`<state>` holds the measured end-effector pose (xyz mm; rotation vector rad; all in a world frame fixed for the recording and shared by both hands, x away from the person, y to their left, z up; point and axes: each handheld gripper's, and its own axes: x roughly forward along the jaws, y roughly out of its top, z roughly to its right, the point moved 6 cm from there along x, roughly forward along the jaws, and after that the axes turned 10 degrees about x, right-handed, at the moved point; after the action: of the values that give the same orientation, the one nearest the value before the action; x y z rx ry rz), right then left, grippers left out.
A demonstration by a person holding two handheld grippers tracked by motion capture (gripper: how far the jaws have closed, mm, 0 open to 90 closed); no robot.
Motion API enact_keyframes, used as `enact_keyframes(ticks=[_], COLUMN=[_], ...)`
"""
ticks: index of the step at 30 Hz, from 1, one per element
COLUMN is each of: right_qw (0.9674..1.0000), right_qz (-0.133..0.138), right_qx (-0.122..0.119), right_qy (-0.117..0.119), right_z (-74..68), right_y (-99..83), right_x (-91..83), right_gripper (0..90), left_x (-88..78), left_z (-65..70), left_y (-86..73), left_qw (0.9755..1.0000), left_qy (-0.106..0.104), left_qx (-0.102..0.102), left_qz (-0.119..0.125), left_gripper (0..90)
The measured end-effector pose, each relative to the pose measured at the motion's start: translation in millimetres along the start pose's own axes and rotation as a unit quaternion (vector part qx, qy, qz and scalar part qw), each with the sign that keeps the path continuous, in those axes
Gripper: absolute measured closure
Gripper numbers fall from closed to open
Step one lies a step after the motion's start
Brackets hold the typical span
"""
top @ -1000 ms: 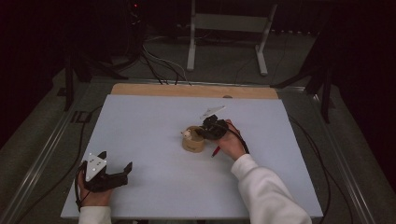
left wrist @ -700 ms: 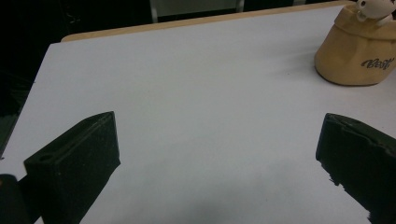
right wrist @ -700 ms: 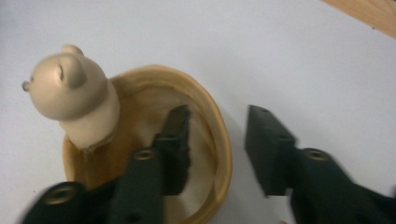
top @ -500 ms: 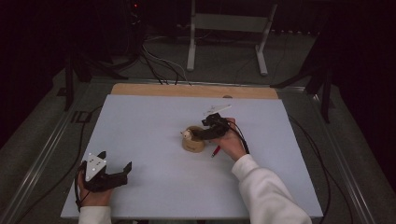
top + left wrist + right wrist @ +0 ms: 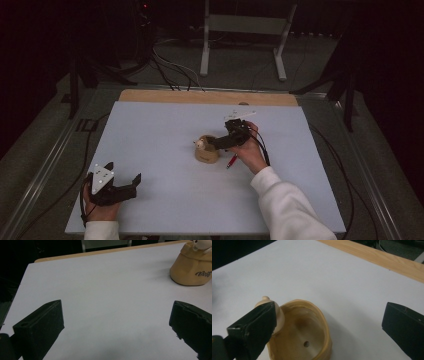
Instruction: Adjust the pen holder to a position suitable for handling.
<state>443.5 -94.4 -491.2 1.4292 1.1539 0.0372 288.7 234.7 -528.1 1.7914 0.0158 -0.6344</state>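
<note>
I see a matt, smooth white worktop (image 5: 165, 150) with a bare wood strip (image 5: 200, 97) at its far edge. The tan cup (image 5: 304, 332) looks like smooth, faintly glossy plastic; gripper (image 5: 329, 322) pads look matt black.

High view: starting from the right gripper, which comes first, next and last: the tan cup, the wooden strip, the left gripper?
From the right gripper:
1. Tan cup, right beside its jaws, mid-table.
2. Wooden strip, along the table's far edge.
3. Left gripper, at the near left corner.
</note>
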Motion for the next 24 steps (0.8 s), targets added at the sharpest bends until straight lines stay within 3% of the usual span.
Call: enact_keyframes(ticks=[10,24], right_qw=[0.9998,0.9992], right_qz=[0.015,-0.009], right_qx=[-0.004,-0.016], right_qy=[-0.014,-0.037], right_z=[8.3,32.3], right_y=[0.3,-21.1], right_x=[-19.2,-39.5], right_gripper=[0.0,0.0], left_x=[0.3,0.6], left_z=[-0.2,0.0], left_y=[-0.2,-0.4], left_qw=[1.0000,1.0000], left_qy=[0.000,0.000], left_qx=[0.000,0.000], left_qz=[0.000,-0.002], left_gripper=[0.1,0.1])
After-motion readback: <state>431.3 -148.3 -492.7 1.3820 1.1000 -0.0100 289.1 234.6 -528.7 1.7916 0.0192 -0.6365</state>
